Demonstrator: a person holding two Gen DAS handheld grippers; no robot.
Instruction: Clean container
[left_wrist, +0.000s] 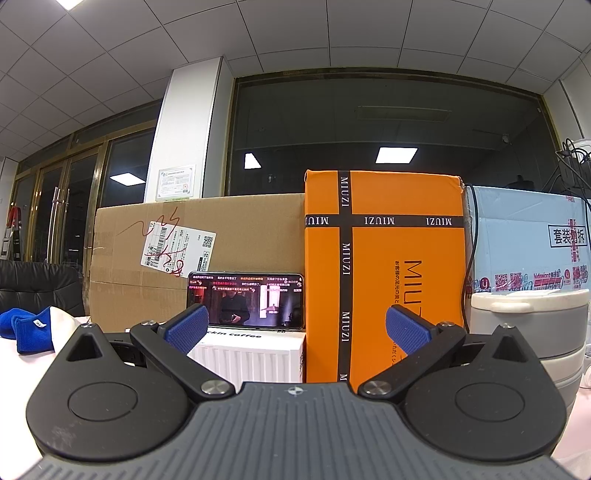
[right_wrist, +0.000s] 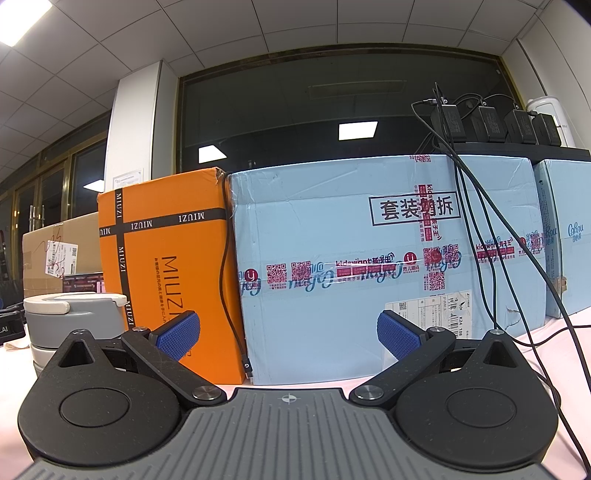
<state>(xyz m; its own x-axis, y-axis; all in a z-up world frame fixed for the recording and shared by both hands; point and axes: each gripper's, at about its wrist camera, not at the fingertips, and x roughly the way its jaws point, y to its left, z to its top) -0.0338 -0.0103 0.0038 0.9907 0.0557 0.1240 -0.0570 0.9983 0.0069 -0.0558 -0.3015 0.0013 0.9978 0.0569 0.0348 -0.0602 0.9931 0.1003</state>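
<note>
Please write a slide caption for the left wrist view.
Open left gripper faces phone, orange box; grey container at right.

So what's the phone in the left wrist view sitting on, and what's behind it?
The phone stands on a white ribbed box with coffee lettering. Behind it is the brown cardboard box; the orange MIUZI box stands beside it. The phone hides the cardboard directly behind it.
</note>
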